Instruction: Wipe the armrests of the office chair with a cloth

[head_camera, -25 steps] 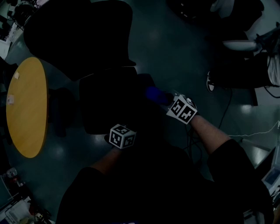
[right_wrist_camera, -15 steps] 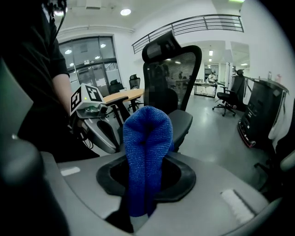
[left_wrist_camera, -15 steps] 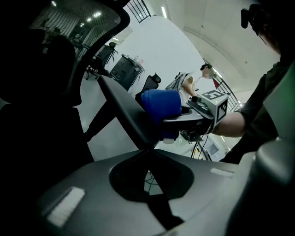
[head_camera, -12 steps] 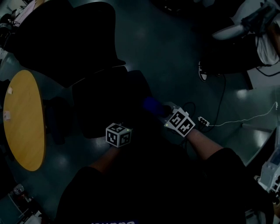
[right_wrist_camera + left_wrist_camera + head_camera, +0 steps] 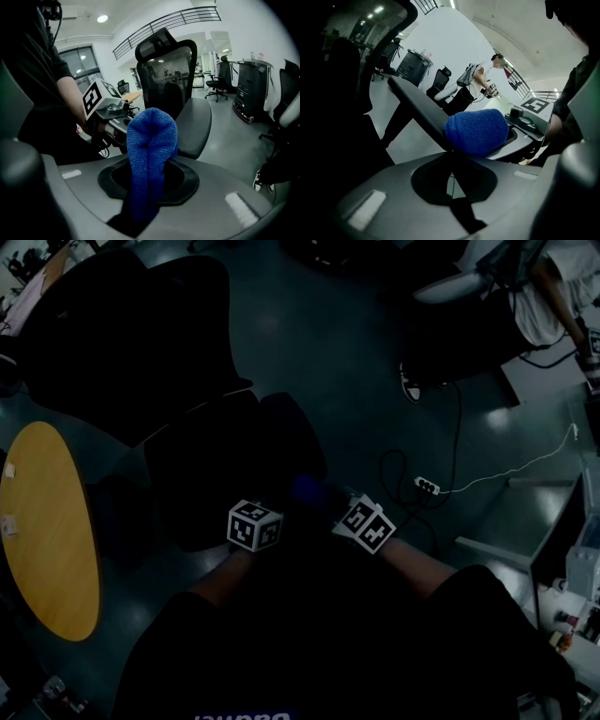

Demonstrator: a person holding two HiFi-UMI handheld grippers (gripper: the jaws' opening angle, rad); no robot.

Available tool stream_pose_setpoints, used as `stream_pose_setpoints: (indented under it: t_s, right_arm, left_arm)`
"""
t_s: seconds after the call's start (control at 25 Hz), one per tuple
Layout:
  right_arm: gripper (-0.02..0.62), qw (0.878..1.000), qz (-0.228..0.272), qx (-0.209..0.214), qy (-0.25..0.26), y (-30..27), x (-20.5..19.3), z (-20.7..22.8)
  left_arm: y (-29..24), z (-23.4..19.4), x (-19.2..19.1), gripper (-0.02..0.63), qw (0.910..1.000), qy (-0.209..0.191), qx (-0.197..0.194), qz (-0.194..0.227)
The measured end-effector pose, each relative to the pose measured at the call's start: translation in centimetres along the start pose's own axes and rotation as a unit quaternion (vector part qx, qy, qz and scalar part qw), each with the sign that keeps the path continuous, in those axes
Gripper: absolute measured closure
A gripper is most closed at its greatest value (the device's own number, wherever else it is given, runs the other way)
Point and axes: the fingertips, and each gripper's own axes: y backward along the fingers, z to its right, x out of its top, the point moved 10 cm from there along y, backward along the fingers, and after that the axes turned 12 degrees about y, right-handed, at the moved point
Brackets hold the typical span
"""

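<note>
**Head view:** The right tool (image 5: 352,512) is clenched on a blue cloth (image 5: 309,488), which pokes out at the right-hand front edge of the black office chair (image 5: 225,460). The left tool (image 5: 255,525) sits just beside it, at the chair's front edge. The picture is very dark, and the chair's parts melt into each other. To the chair's left stands a round yellow surface (image 5: 47,531), close by with only a narrow strip of floor between. To the chair's right the grey floor (image 5: 356,362) opens wide. A white power strip (image 5: 427,486) and its looping cable lie there, well apart from the chair. A second dark chair (image 5: 122,324) stands behind it.

**Left gripper view:** The left tool (image 5: 452,183) shows its jaws drawn together, with nothing between them. Straight ahead a dark armrest (image 5: 417,110) of the chair slants across. The cloth (image 5: 477,131) is bunched into a rounded wad against the armrest's near end. Beyond the armrest the floor is pale and open, and a person (image 5: 480,77) stands far off.

**Right gripper view:** The right tool (image 5: 143,187) has the cloth (image 5: 152,140) pinched between its jaws, folded and standing up out of them. The fold's top sits against a dark padded edge of the chair (image 5: 194,122). The mesh backrest (image 5: 166,65) rises behind. The left tool (image 5: 110,117) is right there, to the cloth's left.
</note>
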Motion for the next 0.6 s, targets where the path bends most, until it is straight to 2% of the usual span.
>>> stream_pose_setpoints:
  t_s: [0.24,0.44,0.6]
  right_arm:
    - [0.485,1.000,0.005,-0.029,-0.010,0.7,0.8,-2.6]
    - [0.485,0.997,0.014,-0.066,-0.036,0.4,1.3,-5.9]
    - [0.485,0.992,0.016,-0.086,-0.087,-1.0,1.7,-8.6]
  left_arm:
    - [3.0,0.6,-1.1,0.589,0.9982,-0.051,-0.030,-0.004]
    - [8.3,1.1,-3.3,0.589,0.9905,-0.131,-0.040,-0.016]
    - [12.9,-0.2,-6.0,0.589,0.9905,-0.131,-0.043,0.002]
